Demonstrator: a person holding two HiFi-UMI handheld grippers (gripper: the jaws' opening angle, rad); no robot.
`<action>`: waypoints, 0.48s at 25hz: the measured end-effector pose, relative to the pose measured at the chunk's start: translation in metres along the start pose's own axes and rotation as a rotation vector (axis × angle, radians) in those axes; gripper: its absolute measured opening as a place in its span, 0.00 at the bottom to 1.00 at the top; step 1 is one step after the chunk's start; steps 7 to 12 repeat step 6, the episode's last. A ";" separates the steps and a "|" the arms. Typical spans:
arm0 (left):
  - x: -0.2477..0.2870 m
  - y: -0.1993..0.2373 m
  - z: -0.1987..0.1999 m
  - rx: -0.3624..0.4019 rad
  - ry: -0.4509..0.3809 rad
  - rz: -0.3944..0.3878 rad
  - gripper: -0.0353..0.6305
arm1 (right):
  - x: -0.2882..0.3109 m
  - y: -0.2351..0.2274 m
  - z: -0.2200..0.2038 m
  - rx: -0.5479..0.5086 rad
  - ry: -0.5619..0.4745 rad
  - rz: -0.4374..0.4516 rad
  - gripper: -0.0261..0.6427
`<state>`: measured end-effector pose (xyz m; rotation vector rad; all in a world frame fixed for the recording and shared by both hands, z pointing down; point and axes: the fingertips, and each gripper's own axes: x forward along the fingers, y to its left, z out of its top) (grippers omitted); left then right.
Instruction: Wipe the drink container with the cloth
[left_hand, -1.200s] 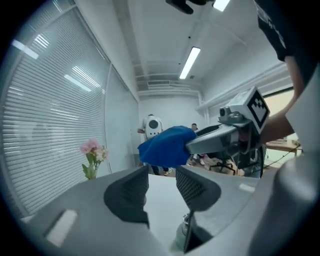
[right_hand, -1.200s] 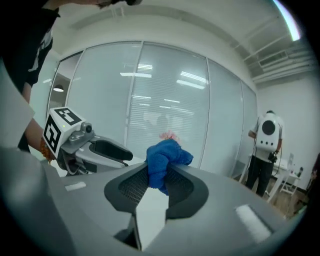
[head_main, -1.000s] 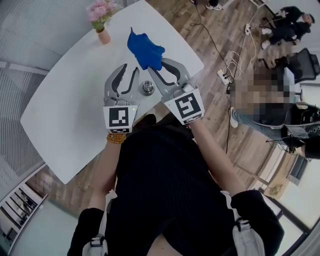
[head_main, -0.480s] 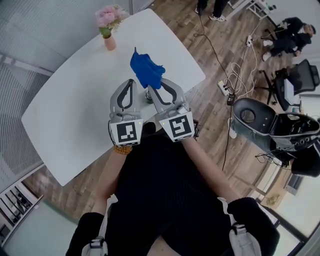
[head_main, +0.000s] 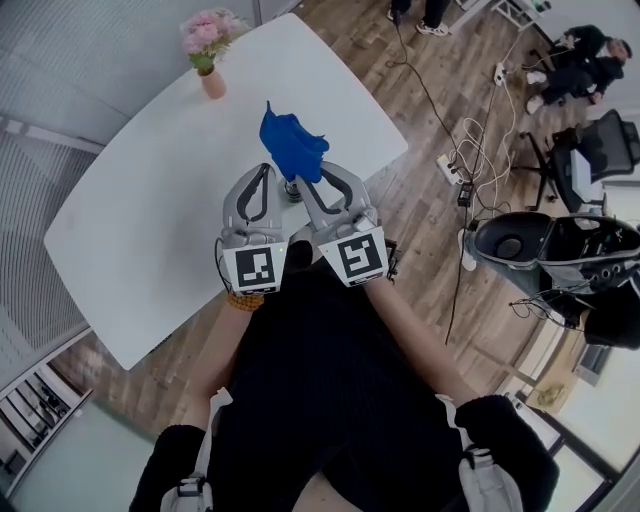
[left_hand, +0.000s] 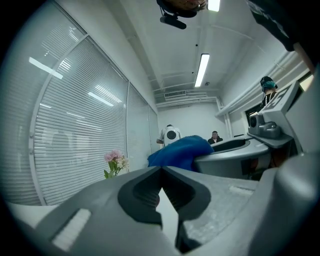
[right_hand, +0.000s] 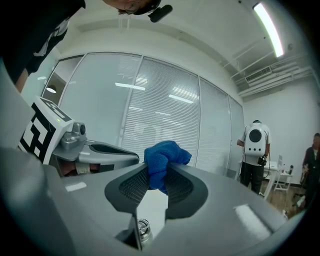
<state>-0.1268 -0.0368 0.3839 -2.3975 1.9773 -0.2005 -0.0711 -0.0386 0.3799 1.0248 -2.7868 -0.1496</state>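
Blue cloth (head_main: 292, 143) in right hand-held gripper (right_hand: 158, 172), near drink container (right_hand: 142, 231)

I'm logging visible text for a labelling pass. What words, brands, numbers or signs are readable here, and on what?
No readable words, brands or numbers in any view.
Left marker cube: black-and-white square pattern, no letters.
Right marker cube: same kind of pattern, no letters.

White desk (head_main: 130, 230) stands on a wood-plank floor (head_main: 420, 225). Glass wall with horizontal blinds (left_hand: 75, 140) runs alongside. Ceiling strip light (left_hand: 202, 70) is lit. Cables (head_main: 478, 128) lie on the floor.
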 end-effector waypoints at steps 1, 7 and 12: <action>-0.001 -0.003 -0.003 -0.001 -0.001 0.000 0.05 | -0.002 0.000 -0.005 0.004 0.005 0.001 0.19; -0.001 -0.016 -0.013 0.005 0.022 0.010 0.05 | -0.012 -0.007 -0.013 -0.004 -0.006 0.012 0.19; -0.001 -0.016 -0.013 0.005 0.022 0.010 0.05 | -0.012 -0.007 -0.013 -0.004 -0.006 0.012 0.19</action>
